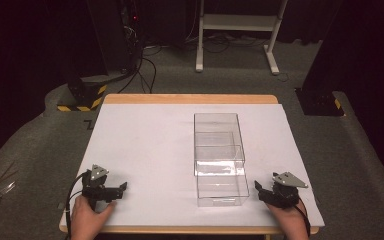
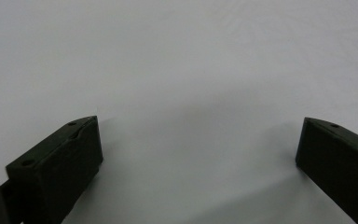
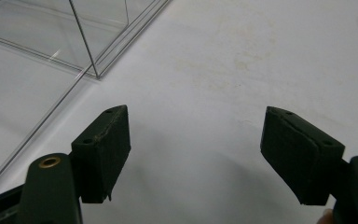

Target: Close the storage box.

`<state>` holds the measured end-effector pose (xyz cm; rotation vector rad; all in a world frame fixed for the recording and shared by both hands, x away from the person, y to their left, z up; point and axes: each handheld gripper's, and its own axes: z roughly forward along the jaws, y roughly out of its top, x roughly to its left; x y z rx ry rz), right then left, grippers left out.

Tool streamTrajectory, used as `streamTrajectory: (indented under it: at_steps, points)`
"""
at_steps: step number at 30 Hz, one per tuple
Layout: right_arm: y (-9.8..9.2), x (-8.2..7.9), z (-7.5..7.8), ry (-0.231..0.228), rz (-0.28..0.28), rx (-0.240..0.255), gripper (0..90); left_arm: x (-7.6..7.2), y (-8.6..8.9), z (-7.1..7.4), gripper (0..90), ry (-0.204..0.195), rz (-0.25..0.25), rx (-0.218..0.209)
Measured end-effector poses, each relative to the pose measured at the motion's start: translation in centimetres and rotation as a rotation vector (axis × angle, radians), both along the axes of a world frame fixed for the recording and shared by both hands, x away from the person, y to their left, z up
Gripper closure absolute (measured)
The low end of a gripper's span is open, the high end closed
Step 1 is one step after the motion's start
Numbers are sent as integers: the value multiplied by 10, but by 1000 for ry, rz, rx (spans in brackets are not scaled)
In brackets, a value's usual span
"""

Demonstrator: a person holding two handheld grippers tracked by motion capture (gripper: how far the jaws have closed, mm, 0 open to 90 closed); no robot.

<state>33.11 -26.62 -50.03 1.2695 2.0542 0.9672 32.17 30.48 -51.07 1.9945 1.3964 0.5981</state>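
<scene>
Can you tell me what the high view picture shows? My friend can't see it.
A clear plastic box sits on a white table. A person's hands rest at the near edge, the left tool and right tool both open, holding nothing.

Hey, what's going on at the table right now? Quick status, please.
Left gripper open, empty, low at near left edge. Right gripper open, empty, beside the clear plastic box. Box untouched mid-table, drawer part pulled toward the person. Nothing in the way.

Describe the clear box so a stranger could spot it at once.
Start at the white table. Right of its middle stands a clear box, its drawer pulled out toward the person. It is the one see-through thing there, between two black hand-held grippers at the near edge.
</scene>
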Motion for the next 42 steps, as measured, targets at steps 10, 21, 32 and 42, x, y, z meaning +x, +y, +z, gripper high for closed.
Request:
streamTrajectory:
  at_steps: [10,21,32,42]
  points:
    - [0,1,0,7,2,1,254,0,0,0,6,-1,0,0]
    - [-1,0,0,9,-5,15,285,0,0,0,6,0,0,0]
    - [-2,-1,1,-12,-11,22,312,0,0,0,6,1,0,0]
    - [-2,-2,5,-14,-6,36,308,0,0,0,5,0,1,-3]
